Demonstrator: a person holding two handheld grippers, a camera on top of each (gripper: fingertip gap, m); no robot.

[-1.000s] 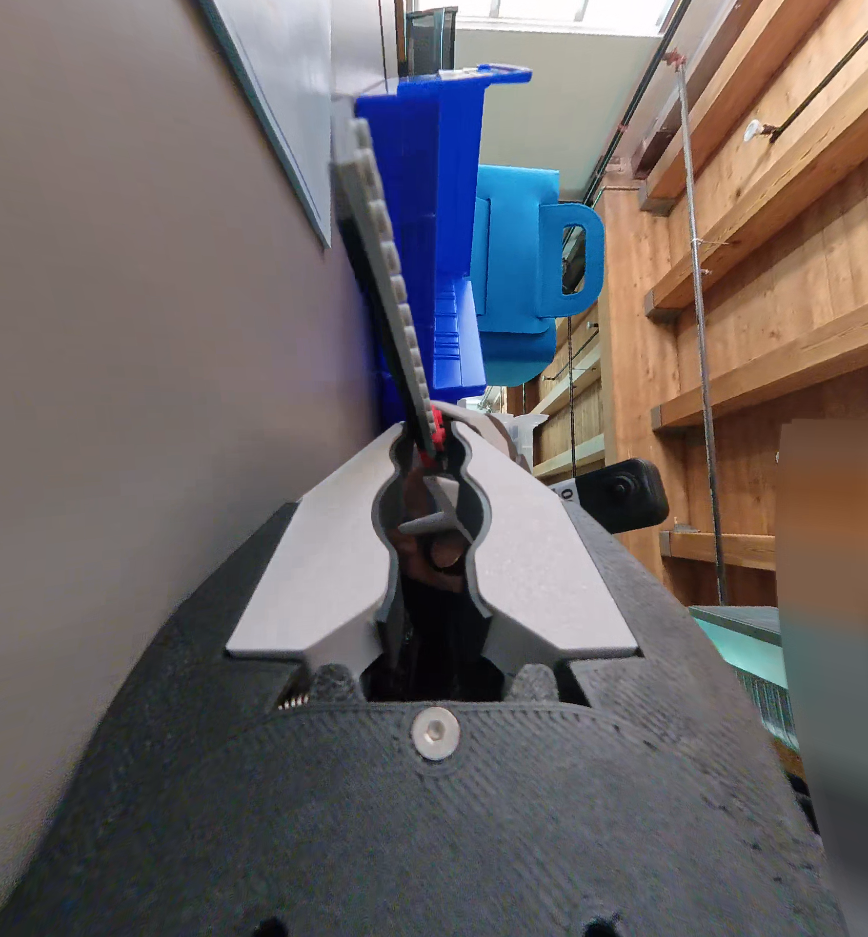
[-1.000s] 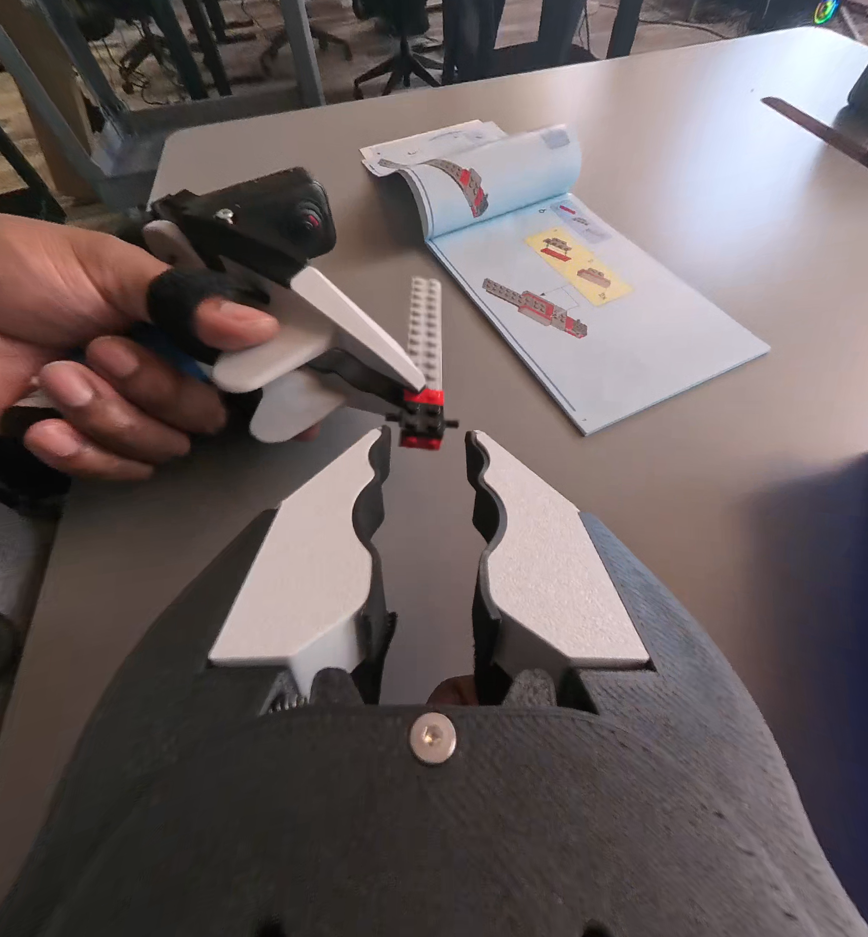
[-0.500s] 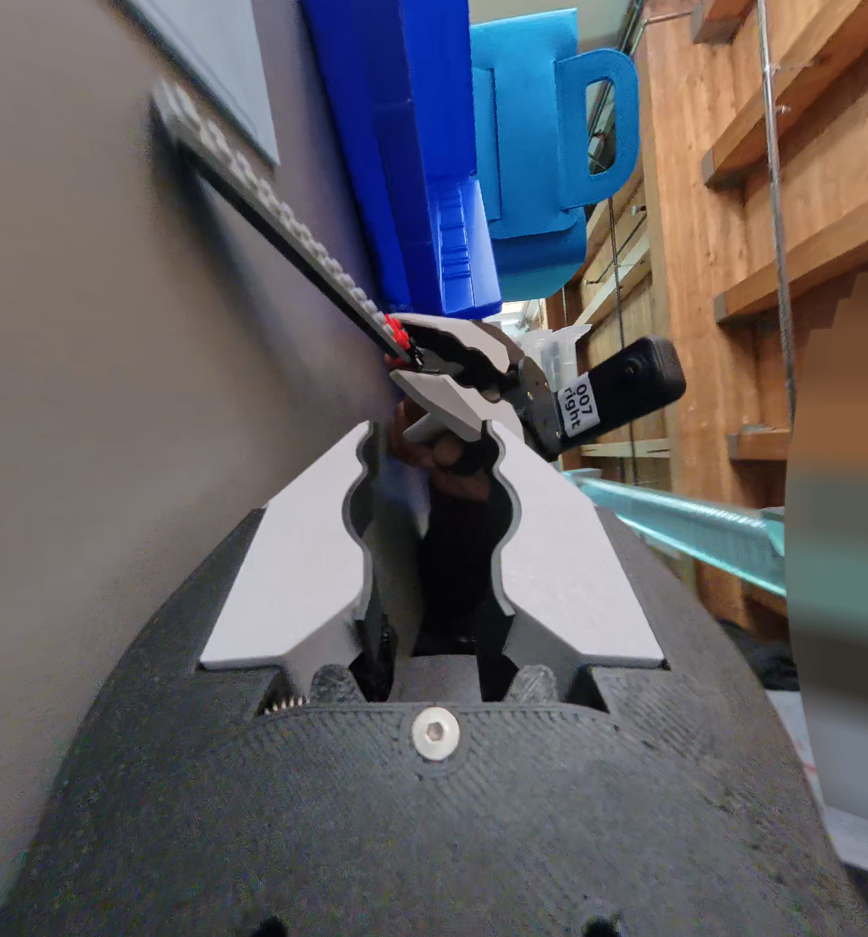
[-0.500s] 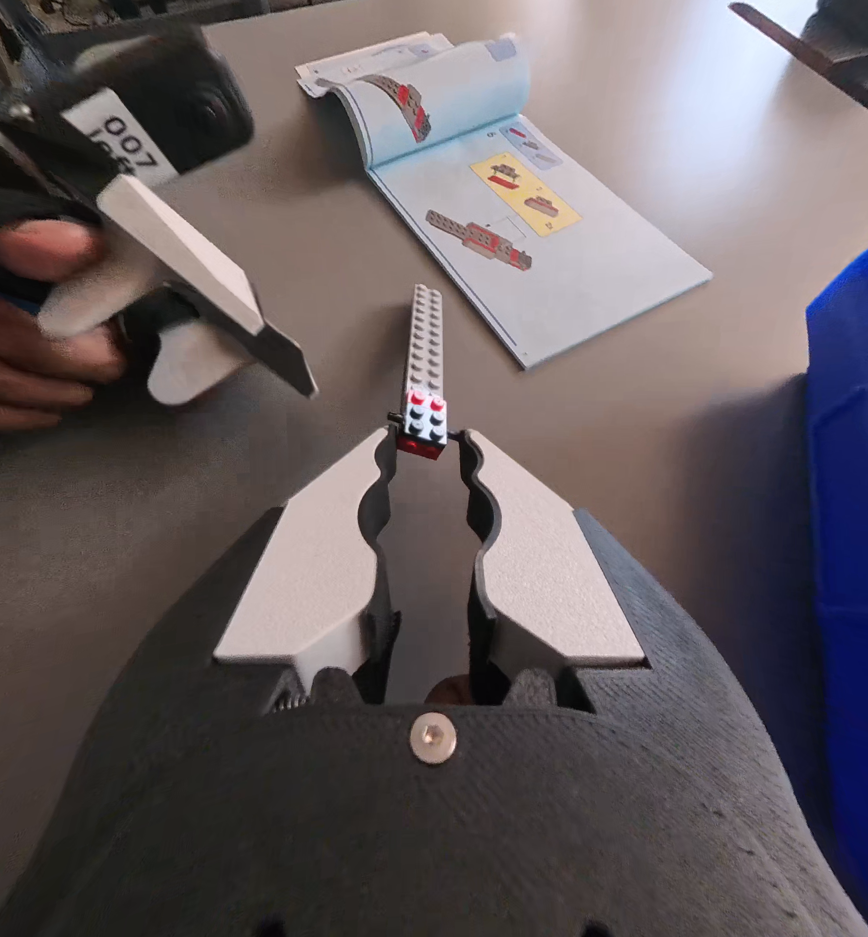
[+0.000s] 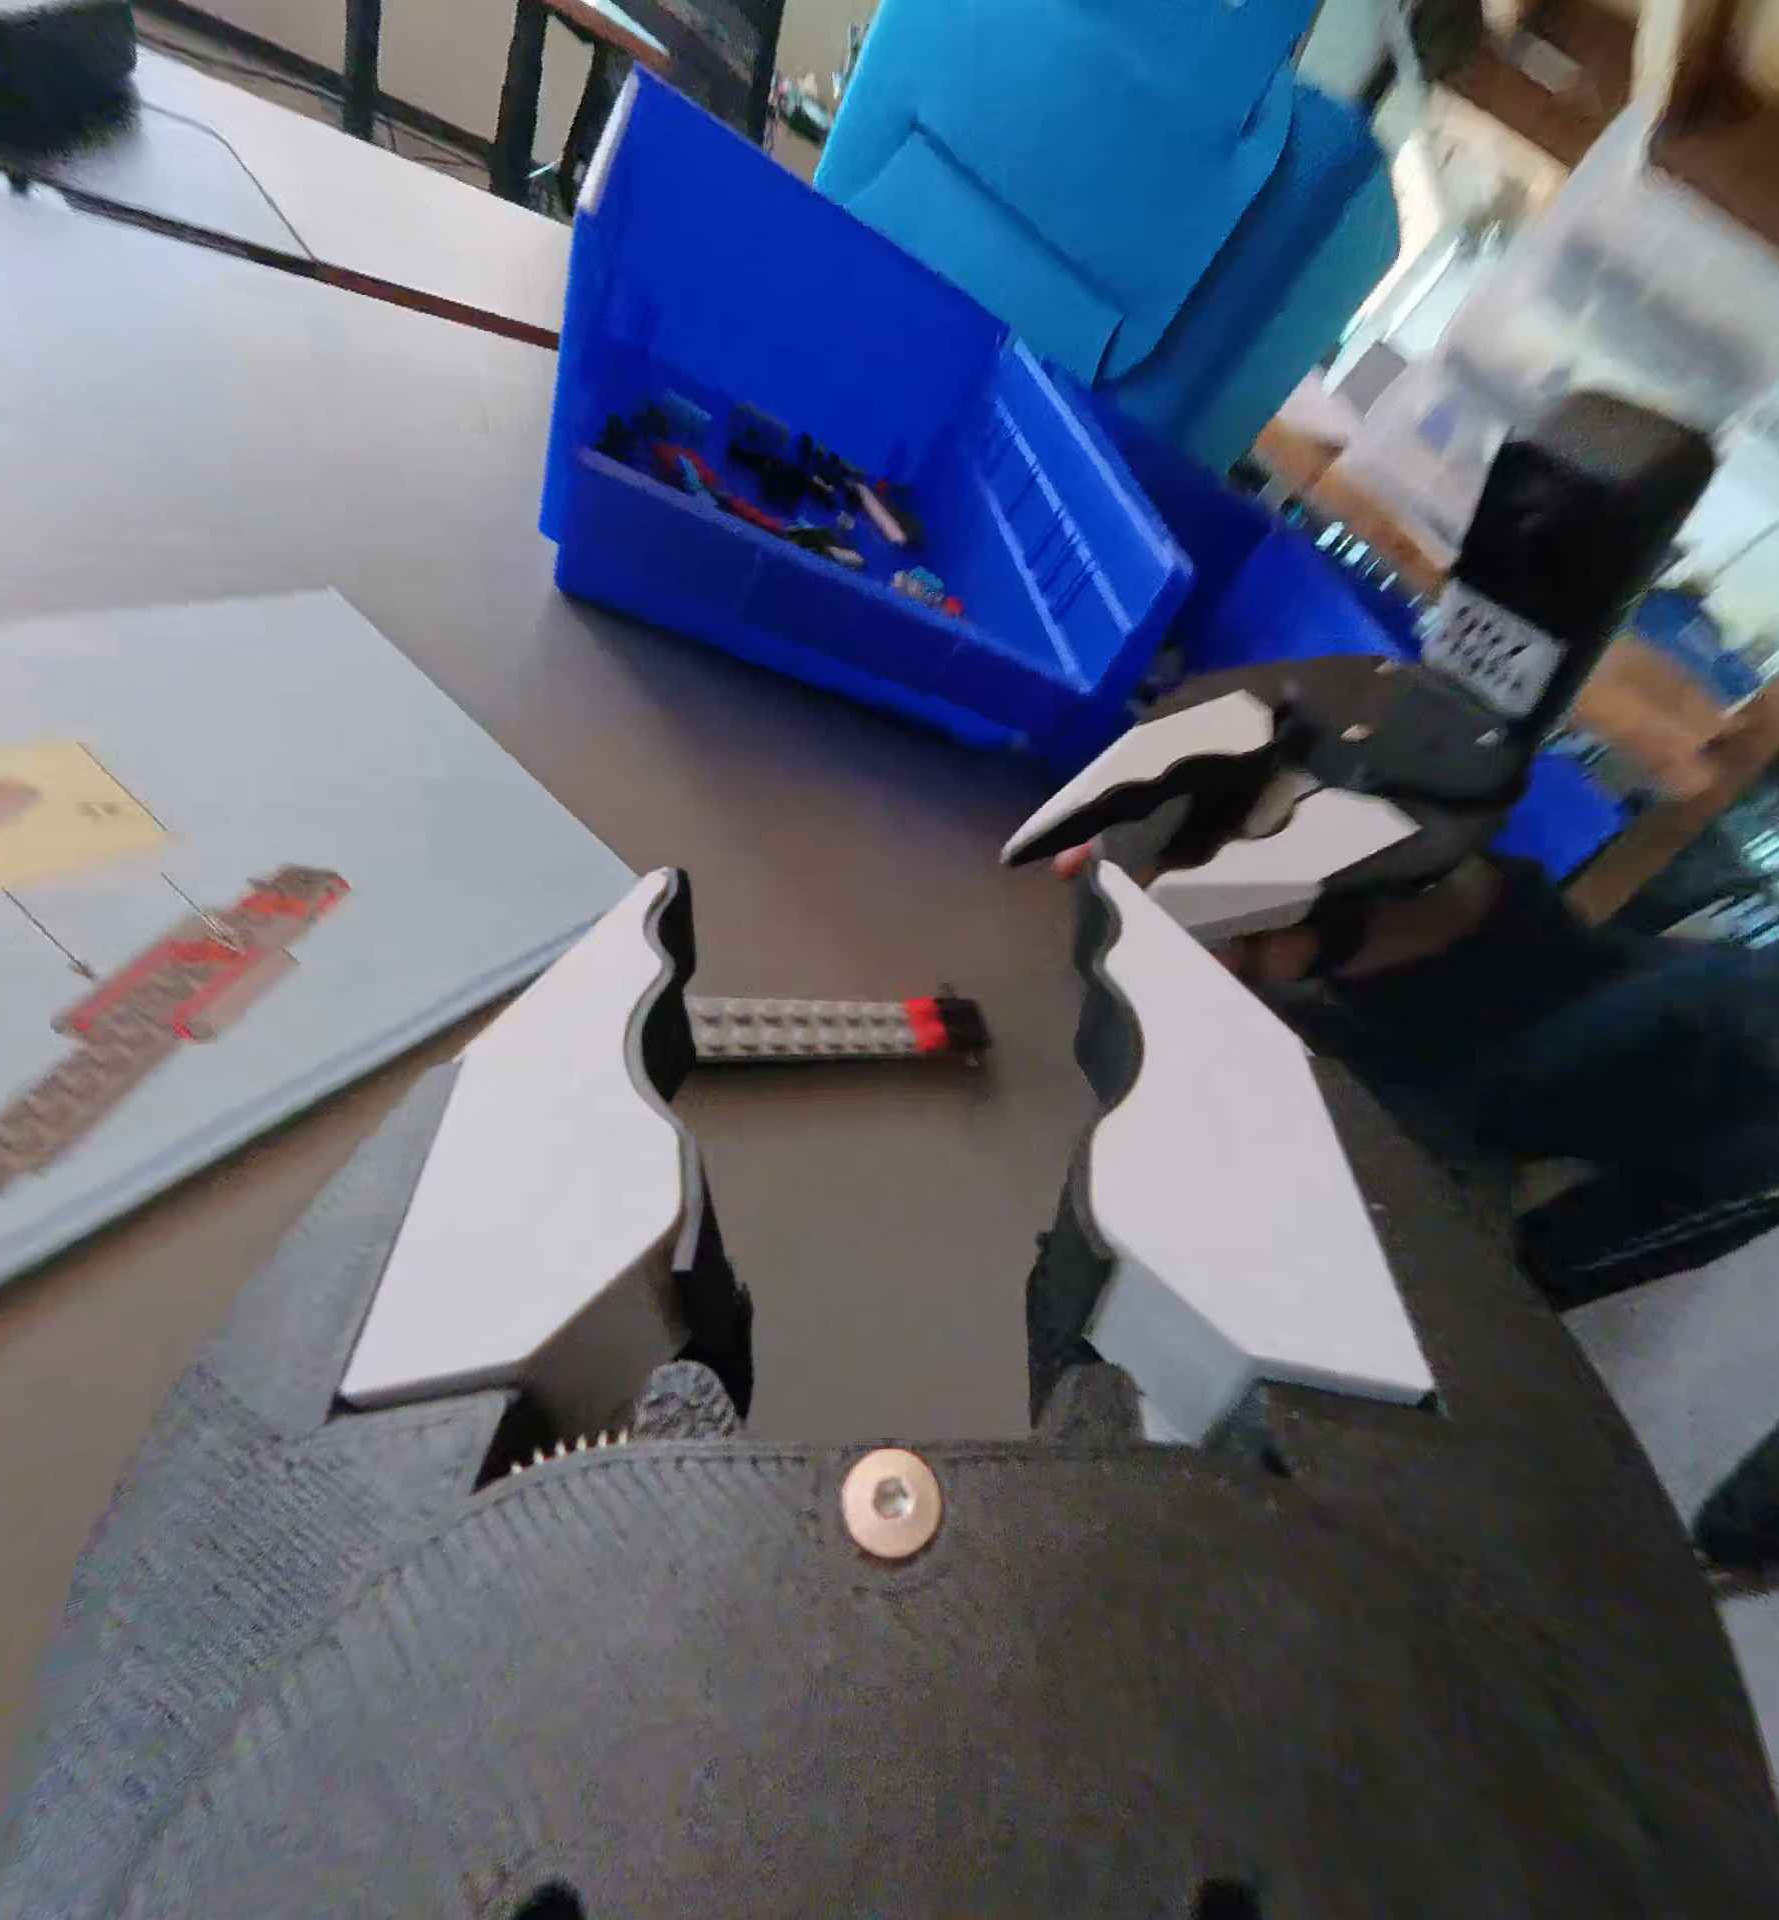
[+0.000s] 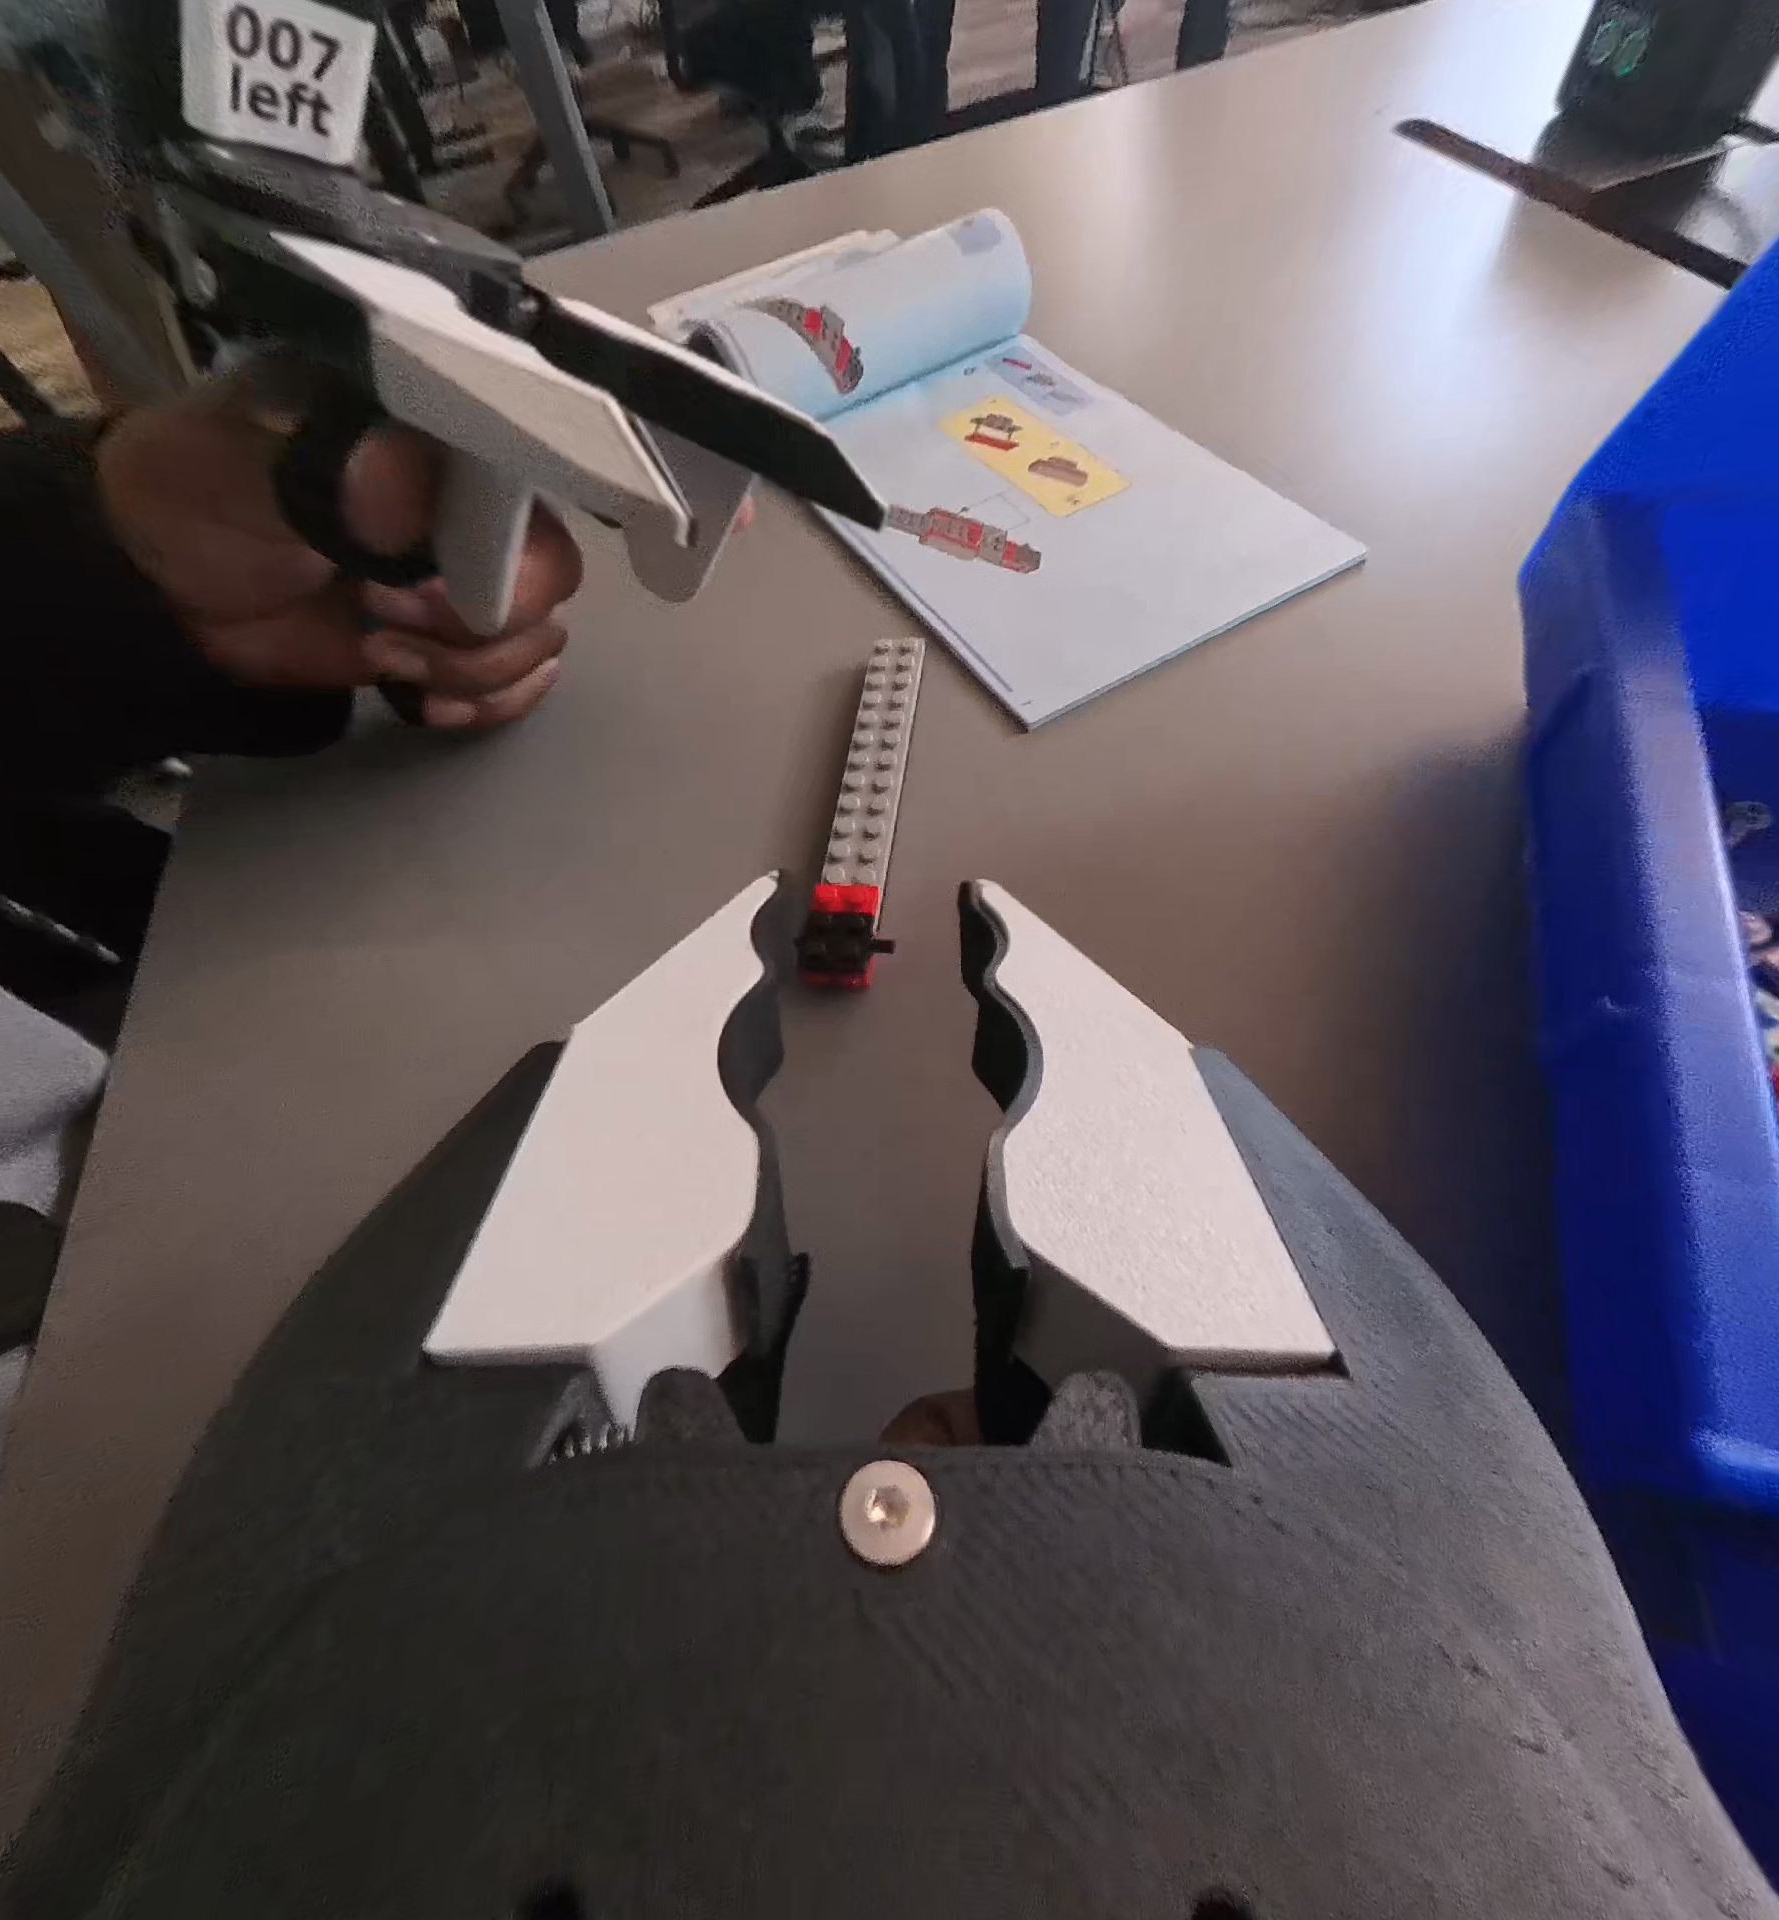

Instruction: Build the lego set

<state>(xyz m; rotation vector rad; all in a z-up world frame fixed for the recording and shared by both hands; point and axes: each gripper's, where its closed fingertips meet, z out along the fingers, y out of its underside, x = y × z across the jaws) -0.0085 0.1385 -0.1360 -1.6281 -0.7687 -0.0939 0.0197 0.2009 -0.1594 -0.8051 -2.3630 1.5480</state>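
Right wrist view looks down on a grey table (image 6: 1228, 312), the largest thing in sight, with a deep blue bin (image 6: 1633, 852) standing at its right edge; small loose pieces in several colours lie inside the bin. An open instruction booklet (image 6: 1124, 540) rests flat farther back on the table, its left pages curled up. The right gripper (image 6: 869, 894) fills the foreground with its 2 fingers spread apart and nothing between them. The left gripper (image 6: 843, 488) hangs above the table at the upper left, gripped by a hand (image 6: 345, 592), and carries a white label on top. Smallest is the lego build (image 6: 864, 800): a long grey studded plate lying flat on the table between the booklet and the right gripper, with a short red and black stack fixed on the end nearest the camera, just beyond the right fingertips and touching neither of them.

In the left wrist view the table (image 5: 189, 416) holds the blue bin (image 5: 760, 312) at the back and the booklet (image 5: 272, 748) on the left. The left gripper (image 5: 880, 904) is wide open and empty; the lego build (image 5: 833, 1029) lies crosswise on the table beyond its fingers. The right gripper (image 5: 1093, 842) shows at the right, blurred, its fingers apart.
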